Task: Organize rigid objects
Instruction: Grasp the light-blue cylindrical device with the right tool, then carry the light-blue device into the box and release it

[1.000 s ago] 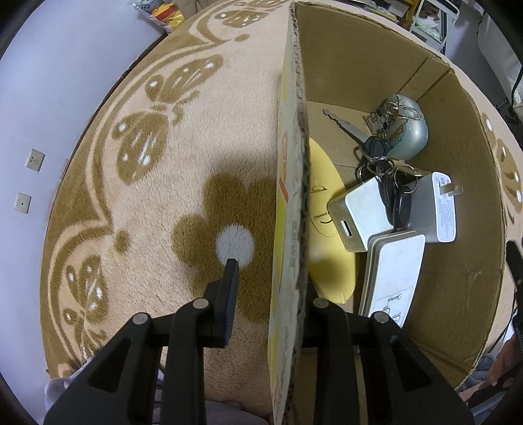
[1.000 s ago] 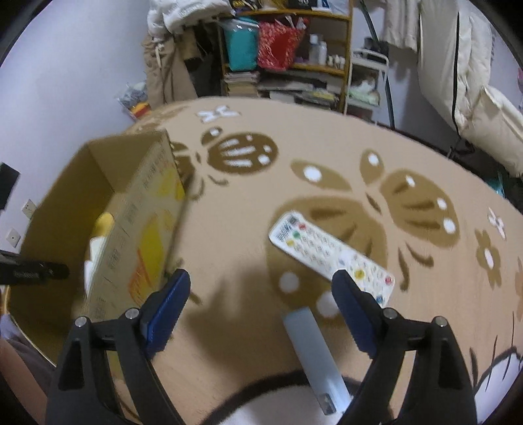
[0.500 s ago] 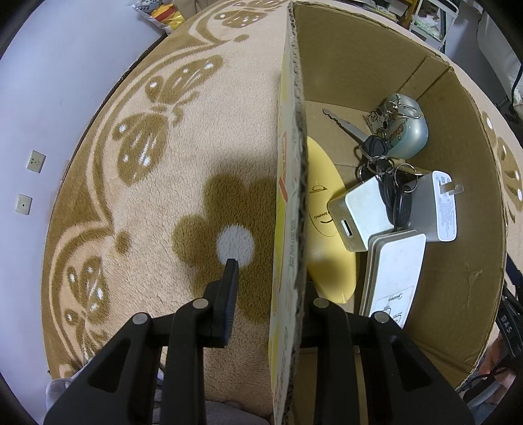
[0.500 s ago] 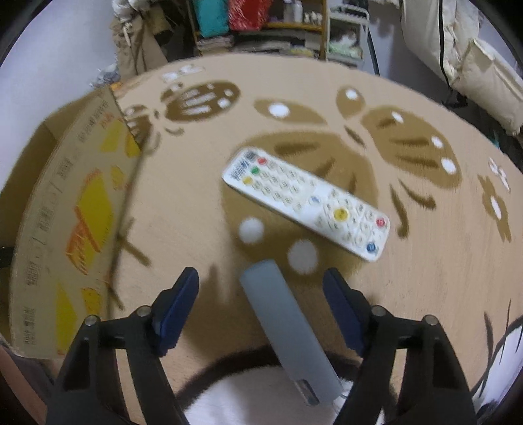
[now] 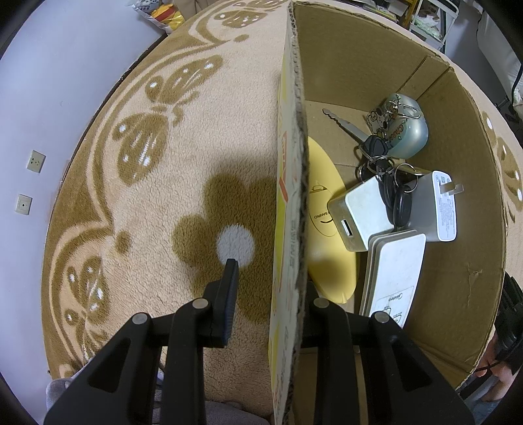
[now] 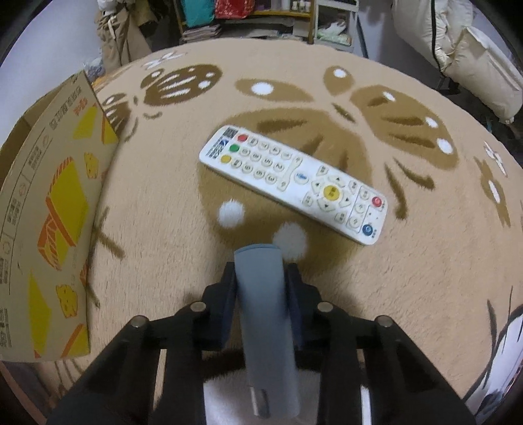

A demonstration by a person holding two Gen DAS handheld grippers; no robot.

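An open cardboard box (image 5: pixel 451 108) lies on the patterned carpet and holds a yellow disc (image 5: pixel 327 235), two white chargers (image 5: pixel 366 212), a key bunch (image 5: pixel 379 153), a teal round case (image 5: pixel 408 134) and a white flat remote (image 5: pixel 395 268). My left gripper (image 5: pixel 271 278) straddles the box's near wall, open, one finger outside with a gap to the wall, the other inside and mostly hidden. My right gripper (image 6: pixel 260 278) is shut on a slim grey-blue remote (image 6: pixel 261 294) just above the carpet. A white button remote (image 6: pixel 294 183) lies just beyond it.
The box's printed outer side (image 6: pixel 55 209) stands at the left of the right wrist view. Shelves with clutter (image 6: pixel 228 16) and a white padded bag (image 6: pixel 464 49) line the far edge of the carpet. Wall sockets (image 5: pixel 36 161) show at the left.
My right gripper dropped toward the carpet, came over the grey-blue remote and closed on its sides. The left gripper and the box have stayed put.
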